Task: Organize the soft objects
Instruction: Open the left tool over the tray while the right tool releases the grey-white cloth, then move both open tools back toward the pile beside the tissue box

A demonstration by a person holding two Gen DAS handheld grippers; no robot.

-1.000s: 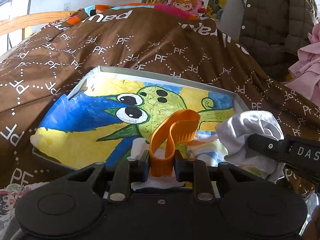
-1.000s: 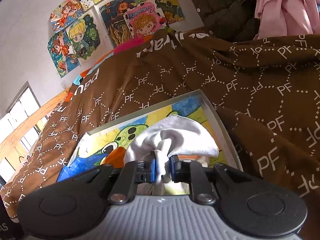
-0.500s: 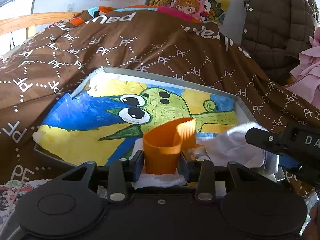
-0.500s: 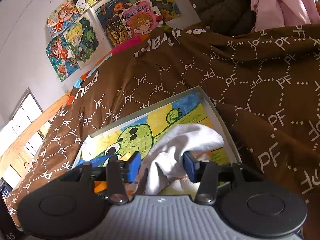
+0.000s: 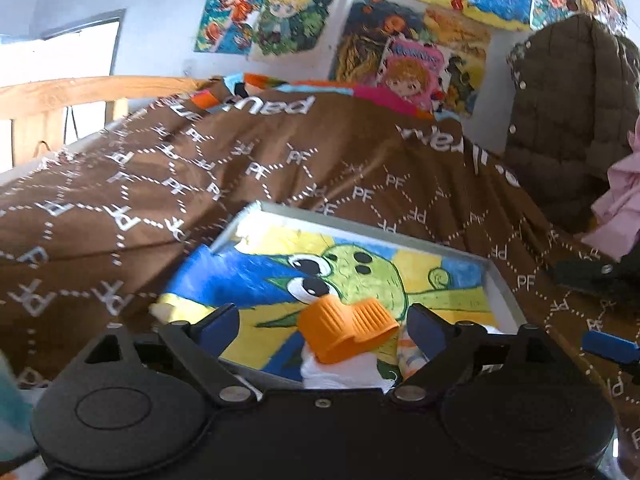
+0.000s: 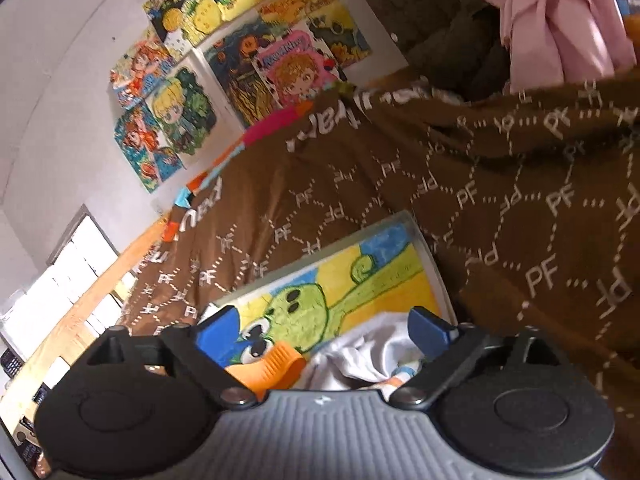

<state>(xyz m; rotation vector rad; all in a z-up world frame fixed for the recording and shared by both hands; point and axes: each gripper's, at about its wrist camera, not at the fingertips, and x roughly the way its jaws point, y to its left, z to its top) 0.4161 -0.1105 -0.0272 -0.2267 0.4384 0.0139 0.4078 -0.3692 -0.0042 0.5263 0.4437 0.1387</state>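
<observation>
On the brown bedspread (image 5: 280, 176) sits a shallow grey tray (image 5: 502, 284) lined with a cartoon drawing. Left gripper (image 5: 322, 326): jaws spread wide, nothing held. Right gripper (image 6: 324, 326): likewise spread, empty. The orange ribbed piece (image 5: 346, 330) lies at the tray's near edge on a white cloth (image 5: 340, 372); a second white cloth (image 6: 360, 356) lies just beside it, toward the right wall. A striped item (image 5: 408, 354) is partly hidden. Judgement: these pieces are deposited; whether more remain outside is not visible. The far half of the tray is bare, giving room. Raised rims and bedspread folds crowd the right side.
</observation>
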